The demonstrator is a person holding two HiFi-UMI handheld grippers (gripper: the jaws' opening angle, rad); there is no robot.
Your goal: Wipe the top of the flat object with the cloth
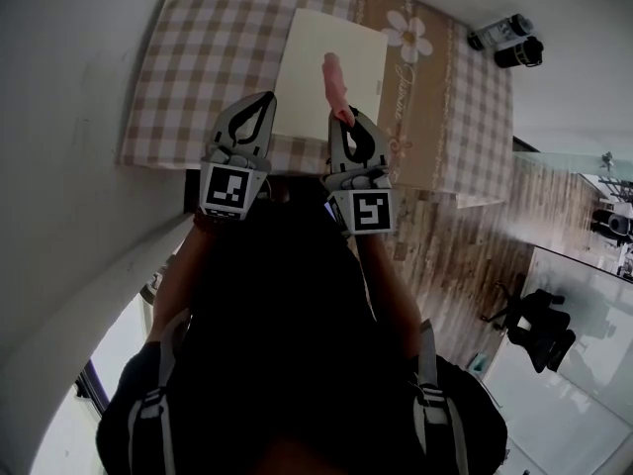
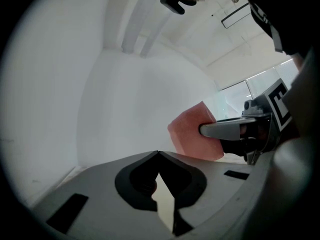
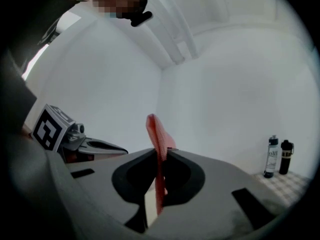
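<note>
Cloth (image 1: 334,79), pink, is clamped in right hand-held gripper (image 1: 343,119), over cream flat board (image 1: 302,62) on checkered bench (image 1: 193,77). Left hand-held gripper (image 1: 265,99) is closed, empty. Two bottles (image 1: 518,53) stand at bench corner; contents indiscernible.

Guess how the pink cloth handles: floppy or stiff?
Probably semi-stiff: the pink cloth juts flat past the right gripper without drooping. Likely light: edge-on it looks thin. It may still bend under wiping pressure.
</note>
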